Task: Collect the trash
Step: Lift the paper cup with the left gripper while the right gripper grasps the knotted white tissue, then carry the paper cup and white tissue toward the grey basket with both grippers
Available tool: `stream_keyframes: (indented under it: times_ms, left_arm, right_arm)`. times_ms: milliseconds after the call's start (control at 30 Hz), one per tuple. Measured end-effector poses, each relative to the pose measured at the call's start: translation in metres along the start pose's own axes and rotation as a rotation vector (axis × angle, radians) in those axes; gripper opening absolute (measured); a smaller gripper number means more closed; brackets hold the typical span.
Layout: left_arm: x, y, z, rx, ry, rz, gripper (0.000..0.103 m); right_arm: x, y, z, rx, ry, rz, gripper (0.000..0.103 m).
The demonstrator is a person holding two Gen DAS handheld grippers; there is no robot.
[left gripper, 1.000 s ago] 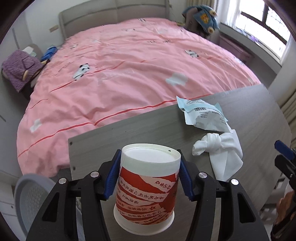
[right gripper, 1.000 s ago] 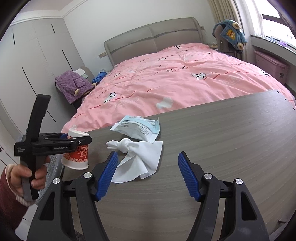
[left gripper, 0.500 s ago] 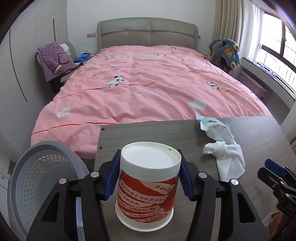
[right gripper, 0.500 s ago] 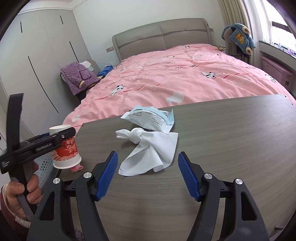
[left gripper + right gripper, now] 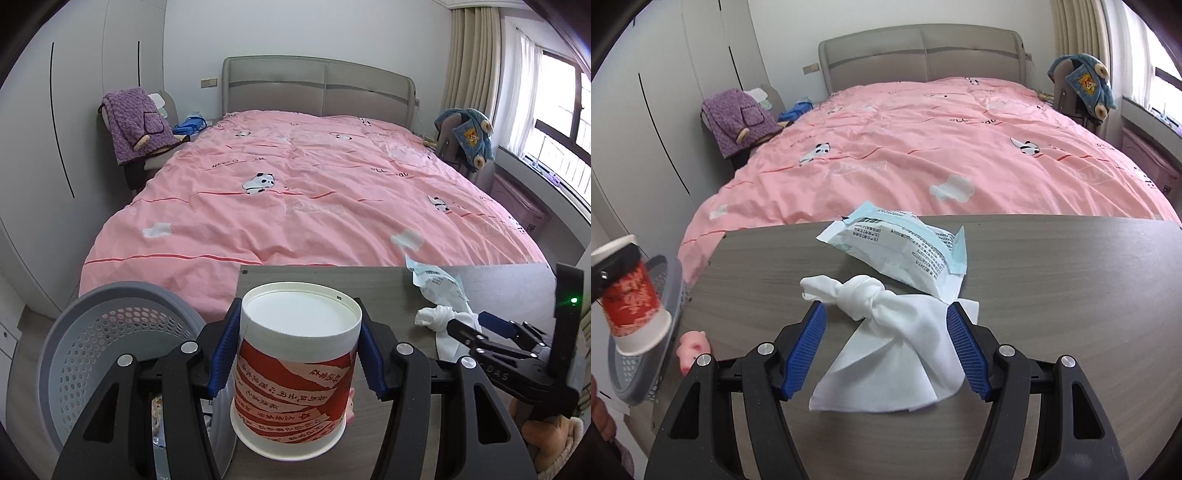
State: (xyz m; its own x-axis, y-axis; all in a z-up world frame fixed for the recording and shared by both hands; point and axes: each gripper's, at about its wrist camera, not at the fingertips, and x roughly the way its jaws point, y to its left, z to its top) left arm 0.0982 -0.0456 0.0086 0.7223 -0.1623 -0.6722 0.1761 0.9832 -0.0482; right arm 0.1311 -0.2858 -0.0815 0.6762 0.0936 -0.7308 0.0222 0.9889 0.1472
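The left gripper (image 5: 297, 350) points forward and down over the near left corner of the table (image 5: 1052, 280), its blue pads clamped on both sides of a paper cup (image 5: 295, 373) held off that edge. The right gripper (image 5: 886, 350) hangs low over the table's middle, jaws spread apart and pressing on nothing. A hand (image 5: 550, 439) grips its handle at the table's right.

Wrapper (image 5: 905, 247) on table (image 5: 1071, 295) behind knotted cloth (image 5: 886, 332) — basket (image 5: 110, 339) off table's left end, bed (image 5: 314, 192) beyond.
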Motion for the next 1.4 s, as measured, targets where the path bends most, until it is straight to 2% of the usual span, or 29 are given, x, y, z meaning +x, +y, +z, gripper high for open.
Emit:
stream_keyframes:
  times_ms: [133, 200, 267, 367, 467, 733, 967, 1167, 1400]
  left_arm:
    - [-0.005, 0.005, 0.001, -0.013, -0.009, 0.003, 0.055]
    - [-0.007, 0.007, 0.001, -0.018, -0.013, 0.006, 0.055]
    - [-0.009, 0.010, 0.000, -0.027, -0.014, 0.011, 0.055]
    - [-0.012, 0.013, -0.003, -0.036, -0.010, 0.019, 0.056]
    - [-0.013, 0.016, -0.007, -0.049, -0.001, 0.030, 0.056]
    - [-0.016, 0.020, -0.019, -0.056, 0.022, 0.040, 0.056]
    - [-0.029, 0.027, -0.032, -0.057, 0.011, 0.056, 0.056]
    - [-0.041, 0.044, -0.045, -0.071, 0.007, 0.088, 0.056]
    - [-0.057, 0.074, -0.063, -0.104, 0.005, 0.149, 0.055]
  right_arm:
    - [0.013, 0.006, 0.002, -0.023, 0.027, -0.030, 0.066]
    - [0.018, 0.009, 0.002, -0.033, 0.040, -0.038, 0.061]
    - [0.022, 0.012, 0.001, -0.046, 0.049, -0.049, 0.054]
    - [0.025, 0.014, -0.003, -0.056, 0.060, -0.046, 0.032]
    - [0.023, 0.016, -0.006, -0.061, 0.056, -0.045, 0.020]
    - [0.000, 0.015, -0.017, -0.031, 0.021, -0.022, 0.017]
    - [-0.032, 0.024, -0.027, -0.019, -0.021, 0.002, 0.017]
    - [-0.052, 0.047, -0.033, -0.037, -0.048, 0.041, 0.017]
    - [-0.068, 0.092, -0.036, -0.097, -0.084, 0.117, 0.017]
